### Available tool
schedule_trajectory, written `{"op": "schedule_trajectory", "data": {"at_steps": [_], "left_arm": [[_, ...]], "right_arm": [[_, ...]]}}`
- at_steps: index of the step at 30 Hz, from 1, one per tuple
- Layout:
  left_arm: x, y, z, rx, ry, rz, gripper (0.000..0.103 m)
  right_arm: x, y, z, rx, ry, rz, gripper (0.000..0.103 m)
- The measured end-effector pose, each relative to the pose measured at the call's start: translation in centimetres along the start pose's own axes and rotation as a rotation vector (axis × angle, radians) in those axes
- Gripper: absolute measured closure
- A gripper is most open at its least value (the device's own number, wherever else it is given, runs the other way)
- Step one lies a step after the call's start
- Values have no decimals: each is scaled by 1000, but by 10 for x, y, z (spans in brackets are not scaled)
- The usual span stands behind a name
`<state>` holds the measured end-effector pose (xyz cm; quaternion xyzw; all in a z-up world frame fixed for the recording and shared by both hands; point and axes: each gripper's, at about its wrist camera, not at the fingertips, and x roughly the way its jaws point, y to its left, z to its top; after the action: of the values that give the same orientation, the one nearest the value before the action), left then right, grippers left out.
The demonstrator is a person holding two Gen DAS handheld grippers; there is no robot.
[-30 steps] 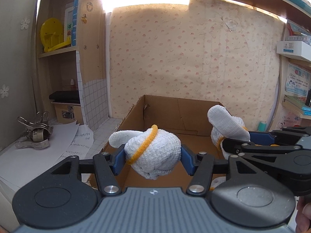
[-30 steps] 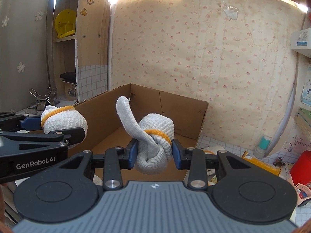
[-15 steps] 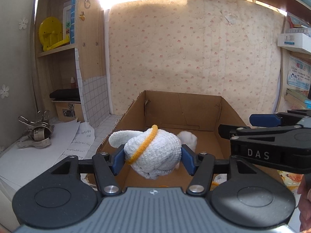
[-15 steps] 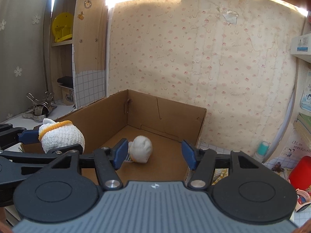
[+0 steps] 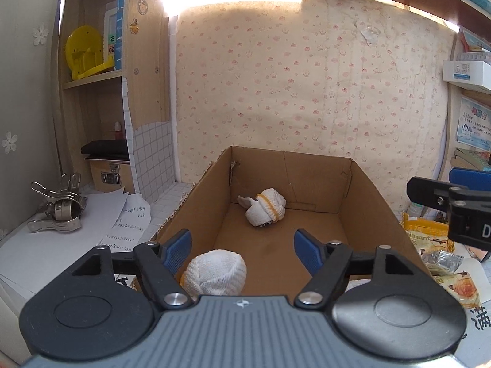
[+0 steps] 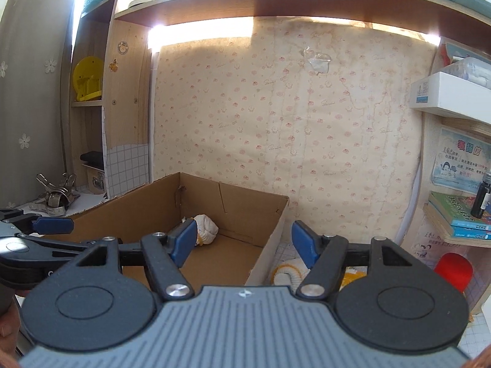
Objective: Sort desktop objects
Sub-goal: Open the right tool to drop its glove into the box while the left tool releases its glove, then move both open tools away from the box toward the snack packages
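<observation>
My left claw (image 5: 242, 250) is spread wide with nothing between its pads, hanging over the near end of the box (image 5: 377, 202). My right claw (image 6: 244, 242) is just as wide and empty, off to the right over the box's right wall.

Two glove balls are in the box. One (image 5: 264, 207) lies toward the far end on the bare floor, apart from the walls. The other (image 5: 216, 273) is at the near left corner, right under my left pads; I can't tell whether it has settled.

I judge these to be light, soft and springy: rolled knit that gives under a squeeze and won't slip or break. Across the fat middle of the ball is the place to pinch, not the loose tail.

Both are white knit. The far one has an orange band round it and a flat cuff poking left. More of the same (image 6: 288, 273), white with orange edging, lies on the desk right of the box, below my right claw.
</observation>
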<state>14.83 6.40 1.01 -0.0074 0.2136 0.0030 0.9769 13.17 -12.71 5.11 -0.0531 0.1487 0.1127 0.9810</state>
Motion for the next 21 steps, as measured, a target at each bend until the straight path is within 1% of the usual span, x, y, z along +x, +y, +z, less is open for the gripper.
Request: {"op": "schedule_trajectory", "data": {"at_steps": [6,10,12,13,14,15,18,21], "left_arm": [[-8,-13,1,8,-9,-21,24],[-18,-28,0,0,-26,-59,24],[-24,-37,-1,-6,-32,-79,24],[-27,-42,-1,-4,-38,-95,24],[-31,-48,-3,1,-48,-109,24],[-36,-53,-4,6,-60,-120,24],[-48,-71,-7,10,-98,-168,22],[-57,-91,-12,18,-118,-220,21]], "right_arm": [[-21,-24,-12,25,-12,-44,35],[-40,-43,-24,40,-30,-88,33],[-51,-52,-29,43,-45,-119,28],[-57,-57,-32,38,-56,-138,27],[-63,-62,-35,29,-61,-153,23],[-69,-67,-39,19,-65,-173,17],[-84,-79,-51,-5,-79,-234,8],[-95,-94,-67,-9,-72,-292,8]]}}
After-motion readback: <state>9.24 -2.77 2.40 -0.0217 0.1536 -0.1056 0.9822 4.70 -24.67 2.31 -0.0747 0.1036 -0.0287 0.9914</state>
